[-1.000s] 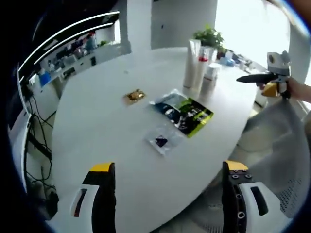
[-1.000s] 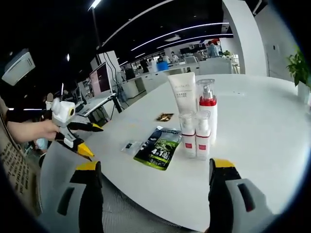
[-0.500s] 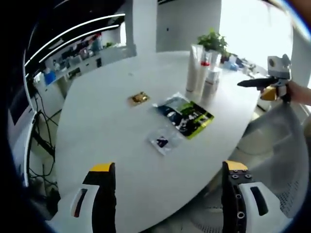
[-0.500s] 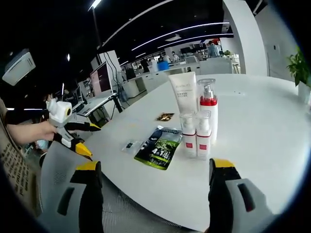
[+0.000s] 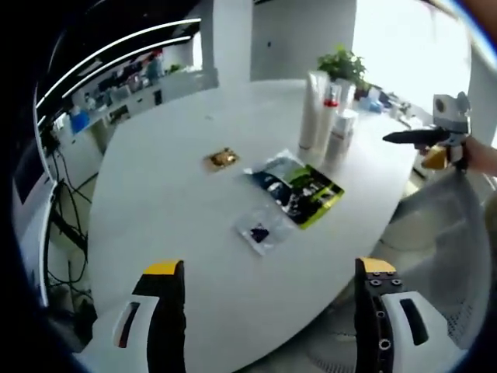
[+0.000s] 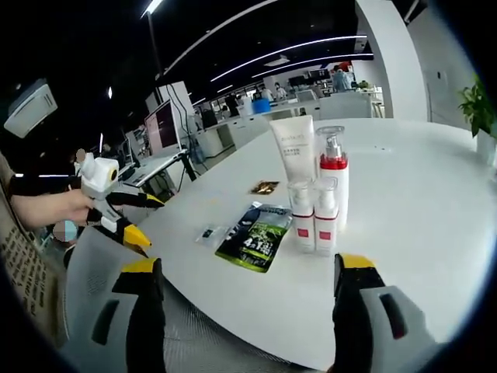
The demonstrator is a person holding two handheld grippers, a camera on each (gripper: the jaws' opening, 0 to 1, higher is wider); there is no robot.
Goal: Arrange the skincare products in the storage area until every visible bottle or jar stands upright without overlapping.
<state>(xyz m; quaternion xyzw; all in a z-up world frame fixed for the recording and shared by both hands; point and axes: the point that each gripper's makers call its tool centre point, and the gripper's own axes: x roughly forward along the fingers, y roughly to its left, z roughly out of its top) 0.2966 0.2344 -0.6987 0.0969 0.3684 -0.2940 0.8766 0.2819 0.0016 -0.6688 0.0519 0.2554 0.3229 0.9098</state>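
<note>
On the round white table (image 5: 178, 210) a white tube (image 5: 313, 109), a red-collared pump bottle (image 5: 331, 105) and small bottles (image 5: 340, 132) stand upright in a tight group. From the right gripper view the tube (image 6: 295, 155) and pump bottle (image 6: 332, 172) stand behind two small red-banded bottles (image 6: 311, 217). A green-black sachet (image 5: 297, 185) (image 6: 254, 237), a small clear sachet (image 5: 260, 231) and a gold sachet (image 5: 220, 158) lie flat. My left gripper (image 5: 264, 272) hangs open off the table's near edge. My right gripper (image 6: 248, 266) is open too, short of the bottles.
A potted plant (image 5: 345, 62) stands behind the bottles. A grey mesh chair (image 5: 458, 256) sits by the table's edge. The other gripper (image 6: 146, 221), held in a hand, shows beyond the table. Desks and monitors (image 6: 163, 124) fill the background.
The left gripper view has shifted slightly, so the table's contents sit a little lower and further right. The products have not moved. Both grippers stay open.
</note>
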